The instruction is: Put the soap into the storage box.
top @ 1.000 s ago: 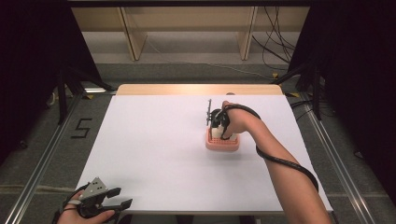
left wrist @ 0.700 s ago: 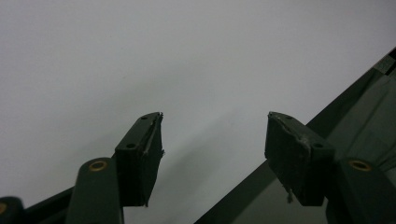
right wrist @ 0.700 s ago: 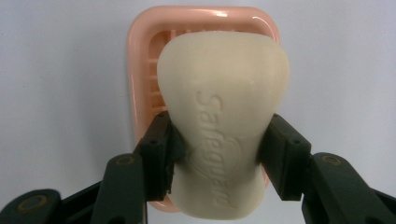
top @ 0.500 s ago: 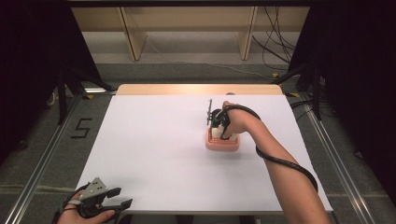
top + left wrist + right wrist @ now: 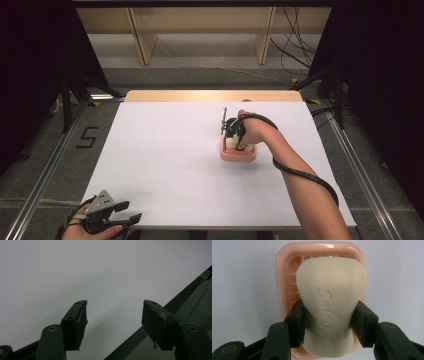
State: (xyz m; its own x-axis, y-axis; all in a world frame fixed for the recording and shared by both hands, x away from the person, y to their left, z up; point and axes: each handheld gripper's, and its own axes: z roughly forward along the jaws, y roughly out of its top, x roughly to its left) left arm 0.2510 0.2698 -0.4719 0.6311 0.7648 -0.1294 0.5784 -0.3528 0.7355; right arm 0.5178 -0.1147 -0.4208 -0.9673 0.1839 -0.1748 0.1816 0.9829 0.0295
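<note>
Right now your right hand-held gripper (image 5: 327, 325) is clamped on the cream soap bar (image 5: 331, 297), directly over the pink soap dish (image 5: 284, 277) beneath it. Your left hand-held gripper (image 5: 115, 322) rests wide open, holding nothing, at the counter (image 5: 165, 150) edge.

High overview; close gripper views, table (image 5: 165, 165) shared.

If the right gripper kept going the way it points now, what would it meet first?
The right gripper is shut on the soap and points down at the pink soap dish directly behind it. Going on, the soap would most likely meet the dish's ribbed floor first; how far apart they are is unclear.
</note>
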